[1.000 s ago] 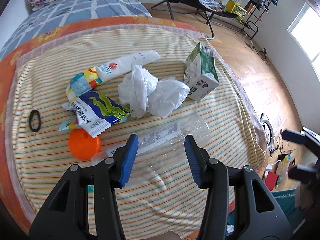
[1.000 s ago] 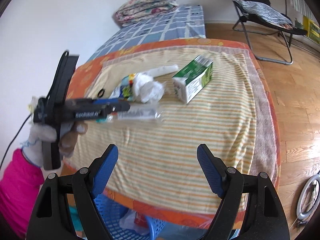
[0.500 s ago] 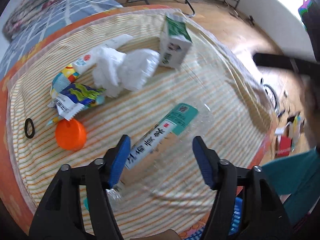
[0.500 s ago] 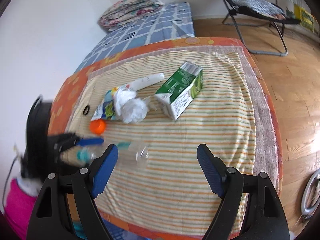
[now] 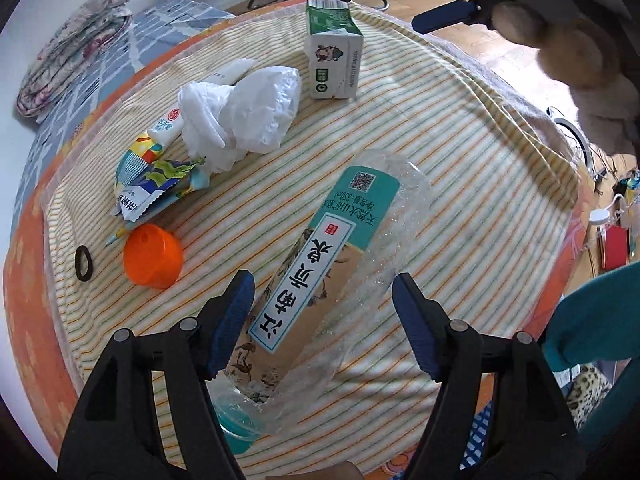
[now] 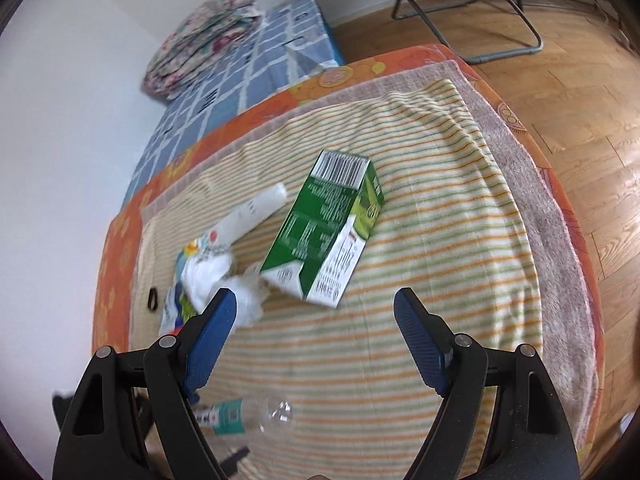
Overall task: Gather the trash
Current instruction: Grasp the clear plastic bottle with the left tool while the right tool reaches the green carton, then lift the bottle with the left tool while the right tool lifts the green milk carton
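Note:
A clear plastic bottle point(image 5: 320, 280) with a teal label lies on the striped towel point(image 5: 460, 208), also low in the right wrist view point(image 6: 248, 416). My left gripper point(image 5: 320, 320) straddles it and its jaws are opening, the right pad clear of the bottle. My right gripper point(image 6: 316, 336) hangs open over the towel just short of the green carton point(image 6: 328, 232), with nothing between its fingers. The carton point(image 5: 332, 60) lies at the towel's far side. Near it are a crumpled white bag point(image 5: 240, 120), a white tube point(image 5: 172, 124), a snack wrapper point(image 5: 156, 188) and an orange cap point(image 5: 152, 256).
A black hair tie point(image 5: 83, 263) lies at the towel's left edge. A blue-checked bed point(image 6: 248, 72) with a folded quilt point(image 6: 204, 36) adjoins the table's far side. A folding chair point(image 6: 472, 8) stands on the wooden floor. A blue basket point(image 5: 480, 432) sits below the near edge.
My left jaws have widened around the bottle, which now lies label up on the towel between them. The right gripper has moved in closer over the towel toward the green carton.

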`<state>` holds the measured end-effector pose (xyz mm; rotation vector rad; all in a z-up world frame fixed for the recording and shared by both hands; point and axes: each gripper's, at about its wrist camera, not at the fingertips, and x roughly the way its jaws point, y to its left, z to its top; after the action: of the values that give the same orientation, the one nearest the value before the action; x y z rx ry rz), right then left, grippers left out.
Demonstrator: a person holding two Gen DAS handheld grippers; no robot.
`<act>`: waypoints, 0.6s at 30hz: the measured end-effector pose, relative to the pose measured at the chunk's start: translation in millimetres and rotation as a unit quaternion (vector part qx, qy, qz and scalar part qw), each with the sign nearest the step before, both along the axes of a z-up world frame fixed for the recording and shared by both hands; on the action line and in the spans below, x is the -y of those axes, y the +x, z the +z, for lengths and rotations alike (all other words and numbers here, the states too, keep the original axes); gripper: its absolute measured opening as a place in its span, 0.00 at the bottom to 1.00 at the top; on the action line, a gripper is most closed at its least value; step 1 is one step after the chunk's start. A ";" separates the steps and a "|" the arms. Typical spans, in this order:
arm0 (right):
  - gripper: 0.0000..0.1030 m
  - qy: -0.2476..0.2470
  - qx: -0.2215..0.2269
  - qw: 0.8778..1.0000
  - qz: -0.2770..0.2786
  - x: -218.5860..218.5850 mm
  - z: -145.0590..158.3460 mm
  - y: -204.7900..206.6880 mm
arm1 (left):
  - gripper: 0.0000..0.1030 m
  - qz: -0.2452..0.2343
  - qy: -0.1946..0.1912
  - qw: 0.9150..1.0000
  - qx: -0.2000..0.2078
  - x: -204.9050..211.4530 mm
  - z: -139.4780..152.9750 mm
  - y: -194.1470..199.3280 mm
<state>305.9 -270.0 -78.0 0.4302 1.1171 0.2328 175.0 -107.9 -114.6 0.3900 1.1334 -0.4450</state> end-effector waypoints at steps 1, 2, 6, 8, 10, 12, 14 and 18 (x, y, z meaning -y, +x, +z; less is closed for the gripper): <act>0.79 0.000 -0.001 1.000 -0.004 -0.5 -1.1 3.6 | 0.71 0.003 -0.003 1.000 0.000 -0.6 0.3 0.5; 0.79 0.001 -0.003 1.000 -0.011 -0.9 -3.2 7.8 | 0.71 0.005 -0.008 1.000 -0.001 -2.1 0.8 0.2; 0.79 -0.002 -0.010 1.000 -0.026 -1.9 -10.7 21.0 | 0.67 0.018 -0.028 0.999 -0.008 -7.2 2.7 -0.1; 0.79 -0.009 -0.013 0.999 -0.035 -1.8 -15.2 26.5 | 0.65 0.020 -0.037 0.999 -0.017 -9.1 4.1 -0.8; 0.79 -0.004 -0.017 0.999 -0.042 -1.1 -19.5 31.5 | 0.63 0.033 -0.046 0.998 -0.028 -12.1 4.9 0.6; 0.79 0.002 -0.022 0.999 -0.048 -1.3 -24.5 37.9 | 0.62 0.044 -0.053 0.997 -0.038 -14.5 5.9 1.4; 0.79 0.002 -0.025 0.998 -0.050 -3.4 -28.0 43.1 | 0.61 0.047 -0.054 0.997 -0.043 -15.1 6.8 0.2; 0.79 -0.006 -0.028 0.998 -0.052 -10.8 -34.2 50.7 | 0.62 0.023 -0.051 0.997 -0.044 -6.3 6.7 -5.1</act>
<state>356.6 -259.2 -112.2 0.4853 1.1470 0.1242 169.9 -101.6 -107.9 0.2564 1.1965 -0.4811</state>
